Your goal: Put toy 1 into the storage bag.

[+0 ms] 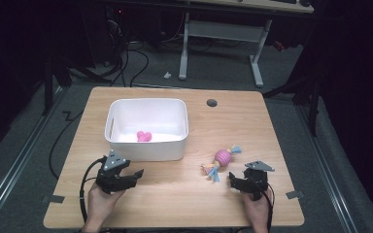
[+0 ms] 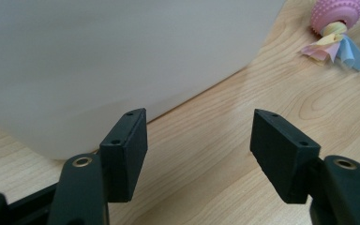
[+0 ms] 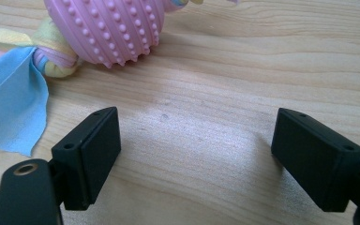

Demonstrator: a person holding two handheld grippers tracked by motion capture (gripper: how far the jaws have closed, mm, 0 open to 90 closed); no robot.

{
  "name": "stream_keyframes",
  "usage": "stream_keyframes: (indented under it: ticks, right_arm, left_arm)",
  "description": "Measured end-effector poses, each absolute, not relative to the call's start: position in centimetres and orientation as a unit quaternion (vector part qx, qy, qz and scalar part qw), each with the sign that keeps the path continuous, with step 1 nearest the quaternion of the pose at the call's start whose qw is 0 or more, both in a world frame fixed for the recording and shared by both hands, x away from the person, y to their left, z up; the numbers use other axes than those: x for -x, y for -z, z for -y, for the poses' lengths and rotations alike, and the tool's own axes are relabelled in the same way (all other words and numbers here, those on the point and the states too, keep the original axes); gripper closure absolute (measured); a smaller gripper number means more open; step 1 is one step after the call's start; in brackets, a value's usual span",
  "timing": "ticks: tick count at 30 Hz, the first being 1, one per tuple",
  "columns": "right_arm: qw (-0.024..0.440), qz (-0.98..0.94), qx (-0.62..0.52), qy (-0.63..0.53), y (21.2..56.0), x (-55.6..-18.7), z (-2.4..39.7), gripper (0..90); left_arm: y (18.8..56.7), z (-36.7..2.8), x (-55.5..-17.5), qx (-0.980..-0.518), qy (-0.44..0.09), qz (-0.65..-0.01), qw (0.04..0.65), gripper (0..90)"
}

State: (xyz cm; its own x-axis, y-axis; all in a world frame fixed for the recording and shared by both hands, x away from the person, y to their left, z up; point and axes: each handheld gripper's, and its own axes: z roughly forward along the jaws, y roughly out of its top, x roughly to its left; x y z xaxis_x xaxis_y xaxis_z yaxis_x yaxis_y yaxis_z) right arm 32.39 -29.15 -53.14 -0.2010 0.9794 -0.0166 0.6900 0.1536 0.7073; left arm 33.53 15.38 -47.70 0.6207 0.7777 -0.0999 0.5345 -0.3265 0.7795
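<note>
Two hand-held grippers rest low over a wooden desk (image 1: 175, 194), fingers spread and empty on both. The left gripper (image 1: 137, 174) points its fingers (image 2: 126, 150) at the near wall of a white bin (image 1: 148, 145), which stands just ahead of them; a pink heart-shaped toy (image 1: 144, 136) lies inside the bin. Just beyond the right gripper (image 1: 234, 177) and its fingers (image 3: 91, 150), a pink studded ball toy (image 1: 222, 157) with pastel fabric tails lies on the desk, untouched.

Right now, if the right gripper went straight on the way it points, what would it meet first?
Probably the pink knobbly toy: it lies just ahead of the open right gripper, slightly left of its line, with bare table between.
</note>
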Motion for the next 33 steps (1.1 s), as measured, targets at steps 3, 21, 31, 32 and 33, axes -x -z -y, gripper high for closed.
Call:
stream_keyframes:
  ticks: [3, 21, 31, 32, 33]
  right_arm:
    - [0.248, -0.718, -0.581, -0.292, 53.1, -32.4, 29.2, 15.8]
    - [0.248, -0.718, -0.581, -0.292, 53.1, -32.4, 29.1, 15.8]
    - [0.248, -0.718, -0.581, -0.292, 53.1, -32.4, 29.1, 15.8]
    - [0.248, -0.718, -0.581, -0.292, 53.1, -32.4, 29.1, 15.8]
    - [0.248, -0.718, -0.581, -0.292, 53.1, -32.4, 29.1, 15.8]
  left_arm:
    - [48.2, -15.2, -33.6, -0.801, -0.137, -0.413, 0.412, 37.0]
    - [50.6, -14.6, -34.1, -0.802, -0.131, -0.431, 0.392, 36.7]
    - [51.8, -13.7, -35.0, -0.811, -0.146, -0.429, 0.369, 36.5]
    - [51.9, -13.6, -35.1, -0.811, -0.146, -0.43, 0.37, 36.5]
    - [52.0, -13.5, -35.2, -0.811, -0.149, -0.428, 0.37, 36.5]
